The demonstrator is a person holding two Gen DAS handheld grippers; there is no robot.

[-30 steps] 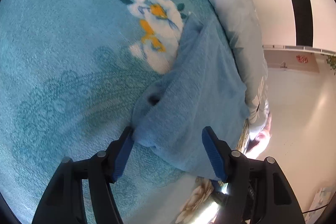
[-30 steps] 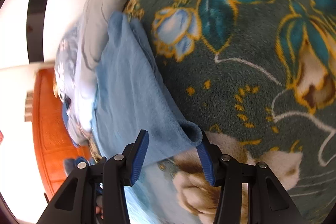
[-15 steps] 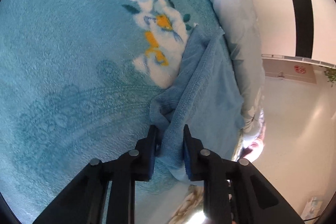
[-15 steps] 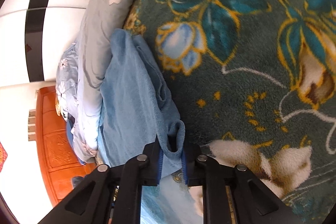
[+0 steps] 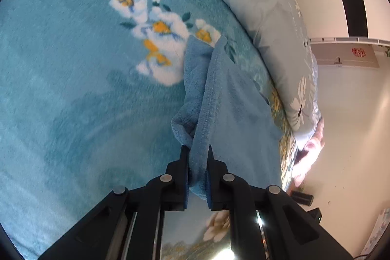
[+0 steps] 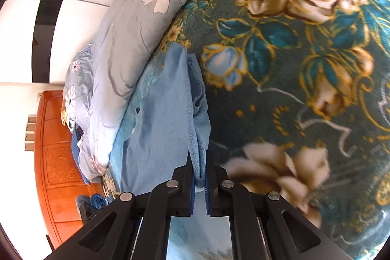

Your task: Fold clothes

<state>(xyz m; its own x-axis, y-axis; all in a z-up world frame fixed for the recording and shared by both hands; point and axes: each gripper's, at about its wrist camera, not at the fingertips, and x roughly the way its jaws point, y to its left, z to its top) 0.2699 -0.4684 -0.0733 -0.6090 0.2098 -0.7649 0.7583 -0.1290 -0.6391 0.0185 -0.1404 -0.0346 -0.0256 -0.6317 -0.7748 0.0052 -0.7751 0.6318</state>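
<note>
A light blue towelling garment point(image 5: 234, 113) lies on the bed, its near edge raised off the blanket. My left gripper point(image 5: 196, 150) has one gathered corner of that edge between its pads, and its jaws are closing tight on the cloth. In the right wrist view the same garment point(image 6: 165, 113) runs away from me along the pillow. My right gripper point(image 6: 197, 157) is shut on the other folded corner. The cloth hangs taut from both grips, and its far end still rests on the bed.
A teal floral blanket point(image 5: 73, 65) covers the bed, darker with gold roses point(image 6: 292, 101) on the right. A pale grey flowered pillow point(image 6: 136, 28) lies along the garment's far side. Past the bed edge are an orange wooden panel point(image 6: 56, 150) and pale floor point(image 5: 353, 138).
Both grippers went from open around the garment's near corners to shut on them. Both have since risen, lifting the near edge off the blanket.
</note>
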